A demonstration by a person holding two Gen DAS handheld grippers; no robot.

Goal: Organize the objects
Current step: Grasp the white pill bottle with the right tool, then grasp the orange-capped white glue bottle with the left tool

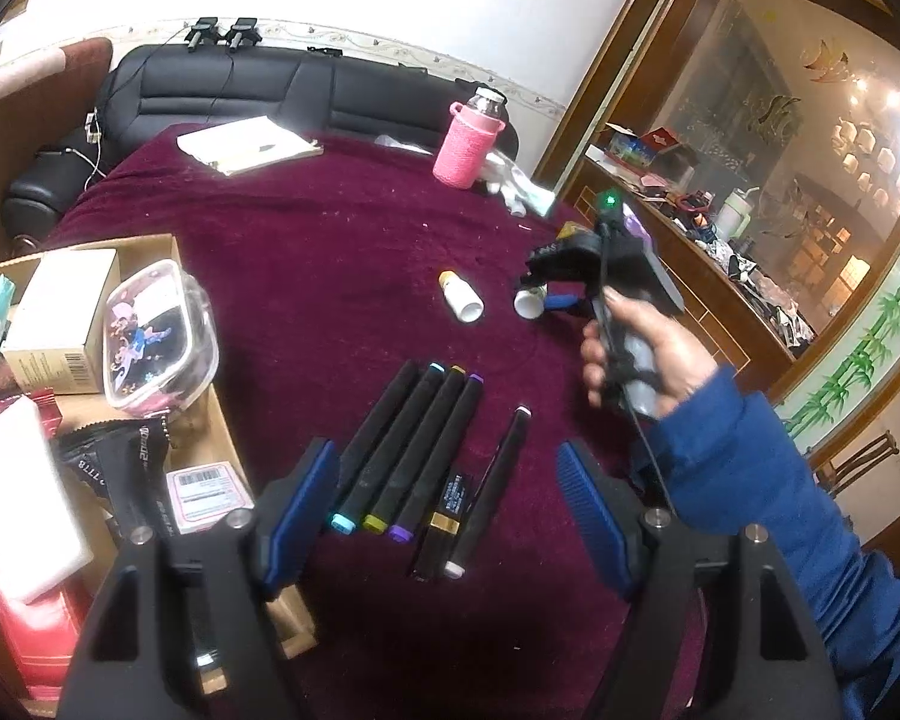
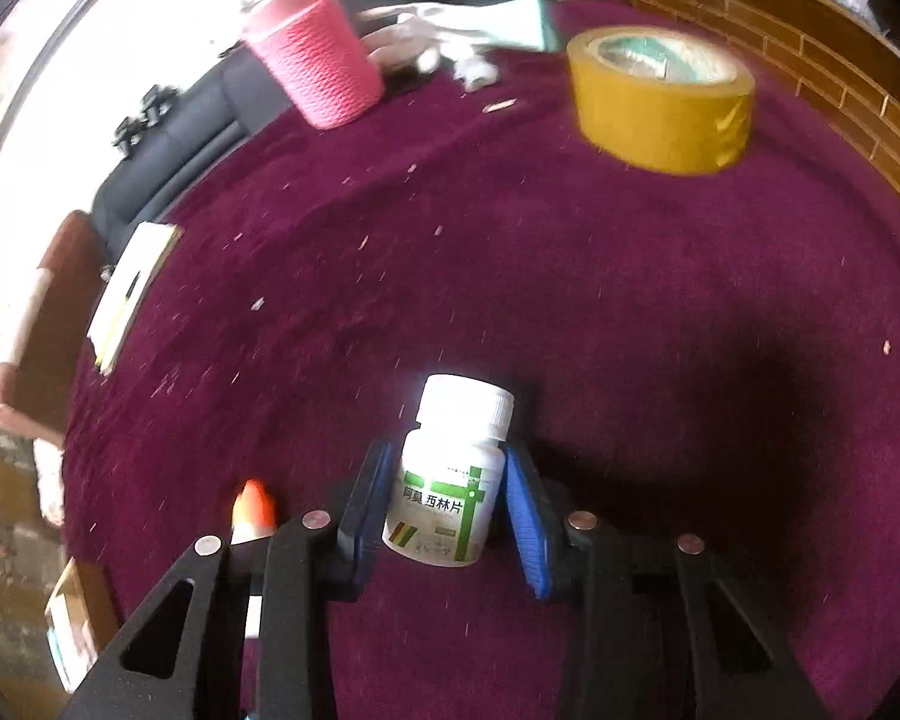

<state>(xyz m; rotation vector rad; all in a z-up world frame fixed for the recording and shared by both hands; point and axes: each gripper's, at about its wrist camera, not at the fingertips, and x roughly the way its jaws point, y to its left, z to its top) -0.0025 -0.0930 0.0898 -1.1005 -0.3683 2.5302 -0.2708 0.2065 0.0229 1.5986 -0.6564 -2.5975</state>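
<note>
My left gripper is open and empty, hovering over a row of black markers with coloured caps on the maroon tablecloth. My right gripper is shut on a white pill bottle with a green label; the left wrist view shows that gripper with the bottle's white end between its pads. A second small white bottle with an orange cap lies on the cloth just left of it and shows in the right wrist view.
A cardboard box at the left holds a clear pouch, a carton and packets. A pink-sleeved bottle, a notebook and a yellow tape roll sit farther back. A wooden shelf runs along the right.
</note>
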